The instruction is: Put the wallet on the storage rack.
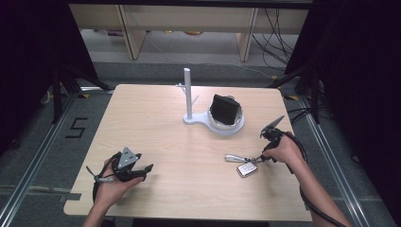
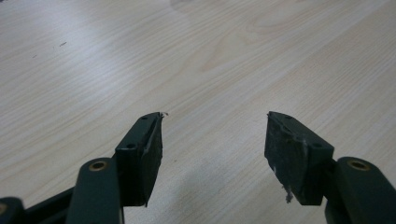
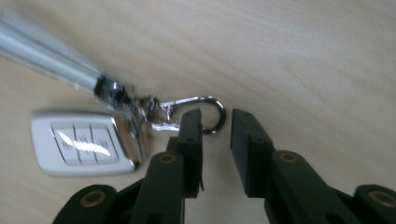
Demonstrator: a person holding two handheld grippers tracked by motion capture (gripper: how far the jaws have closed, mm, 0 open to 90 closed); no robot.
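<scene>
A silver key fob (image 1: 247, 169) with a grey strap (image 1: 235, 158) lies on the light wooden table (image 1: 179, 142), near its right front. In the right gripper view the fob (image 3: 81, 142) lies face up, joined by a clip to a metal key ring (image 3: 218, 106). My right gripper (image 3: 216, 122) is low over the table with its jaws a little apart. The ring sits between the tips and a gap shows beside it. In the high view the right gripper (image 1: 259, 160) is at the fob's right end. My left gripper (image 1: 145, 172) rests at the left front, open over bare wood (image 2: 215, 116).
A white stand with a post and pegs (image 1: 188, 94) is at the table's middle back. A black box-like thing (image 1: 224, 109) sits on the stand's round white base (image 1: 227, 128). Dark curtains and metal rails flank the table.
</scene>
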